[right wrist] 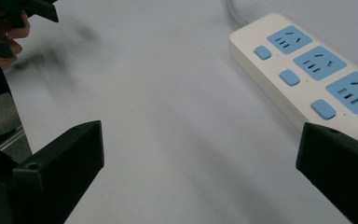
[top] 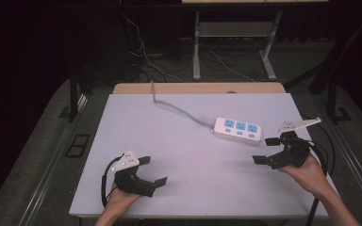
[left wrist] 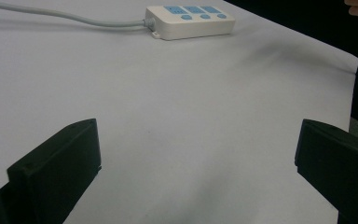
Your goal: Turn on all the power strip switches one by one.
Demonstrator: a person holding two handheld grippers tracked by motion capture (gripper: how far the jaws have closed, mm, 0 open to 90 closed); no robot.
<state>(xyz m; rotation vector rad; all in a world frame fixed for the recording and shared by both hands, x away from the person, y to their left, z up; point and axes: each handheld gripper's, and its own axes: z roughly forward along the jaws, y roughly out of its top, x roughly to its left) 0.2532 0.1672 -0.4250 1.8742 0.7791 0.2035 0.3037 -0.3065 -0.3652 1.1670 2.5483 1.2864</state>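
Note:
A white power strip (top: 238, 129) with three blue sockets and blue switches lies on the right half of the white table (top: 179, 155); its grey cable (top: 179, 109) runs off to the far edge. My left gripper (top: 152, 170) rests near the front left, open and empty, jaws pointing right. My right gripper (top: 265, 150) sits just right of the strip, open and empty. In the right gripper view the strip (right wrist: 307, 77) lies ahead at the right, close to the right jaw. The left gripper view shows the strip (left wrist: 191, 21) far off.
A wooden table edge (top: 198, 87) runs behind the white top. Beyond it stand a desk frame (top: 235, 42) and loose cables (top: 146, 56) on the floor. Black cables trail from both grippers.

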